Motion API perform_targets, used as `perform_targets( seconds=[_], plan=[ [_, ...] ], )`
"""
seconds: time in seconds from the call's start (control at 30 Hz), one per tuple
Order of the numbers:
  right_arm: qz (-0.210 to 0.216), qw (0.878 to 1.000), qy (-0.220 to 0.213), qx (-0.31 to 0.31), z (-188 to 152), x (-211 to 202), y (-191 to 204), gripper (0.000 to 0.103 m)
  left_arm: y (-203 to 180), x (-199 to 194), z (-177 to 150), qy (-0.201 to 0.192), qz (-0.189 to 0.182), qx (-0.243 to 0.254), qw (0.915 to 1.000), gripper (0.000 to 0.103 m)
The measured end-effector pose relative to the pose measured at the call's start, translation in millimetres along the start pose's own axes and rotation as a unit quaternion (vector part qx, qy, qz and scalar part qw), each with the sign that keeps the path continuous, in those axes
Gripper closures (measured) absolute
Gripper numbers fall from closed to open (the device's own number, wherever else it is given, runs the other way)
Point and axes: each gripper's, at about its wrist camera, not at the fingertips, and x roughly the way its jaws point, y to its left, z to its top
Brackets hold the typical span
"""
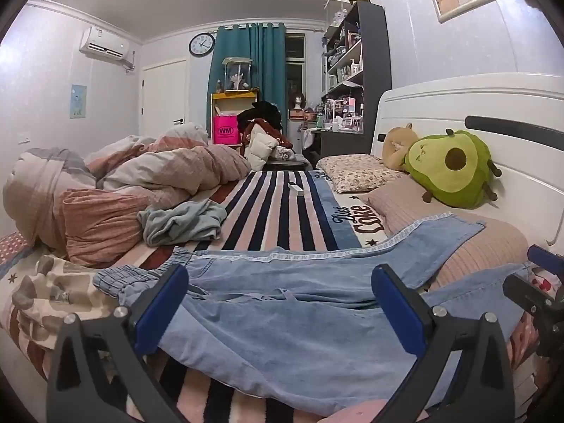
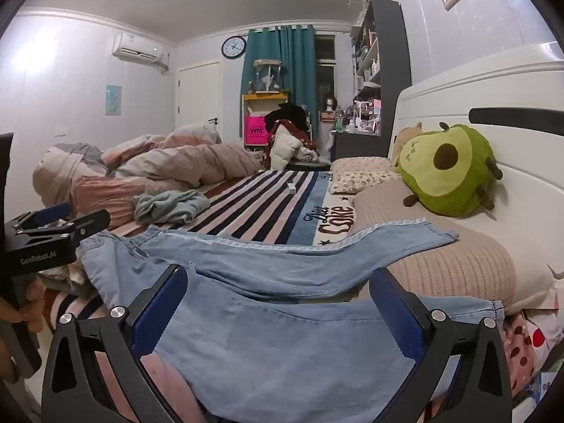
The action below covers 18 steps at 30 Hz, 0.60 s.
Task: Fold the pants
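Light blue denim pants [image 1: 282, 324] lie spread across the near edge of the bed, with the elastic waistband [image 1: 141, 278] at the left. One leg [image 2: 387, 243] reaches right onto a beige pillow, and the other leg [image 2: 282, 352] runs along the bed's edge. My left gripper [image 1: 280, 271] is open above the seat of the pants, its blue pads [image 1: 165, 303] wide apart and nothing pinched. My right gripper [image 2: 278, 273] is open over the near leg in the same way. In the right wrist view the left gripper [image 2: 53, 225] shows at the left, held by a hand [image 2: 21, 313].
A striped blanket [image 1: 282, 208] covers the bed. A crumpled duvet [image 1: 141, 169] and a pale green garment [image 1: 183, 222] lie at the left. An avocado plush [image 1: 451, 169] and pillows [image 1: 356, 172] rest against the white headboard [image 1: 458, 105]. A small white object [image 1: 295, 188] lies mid-bed.
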Motion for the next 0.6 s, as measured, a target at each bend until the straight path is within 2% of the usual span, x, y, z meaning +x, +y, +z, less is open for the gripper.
perform_targets(
  seconds=[0.6],
  plan=[
    [0.002,1.000,-0.002,0.005,-1.4,-2.6,-2.1,0.000,-11.9,-4.2,-3.3,-0.003,-0.009,0.008,0.9999,0.001]
  ],
)
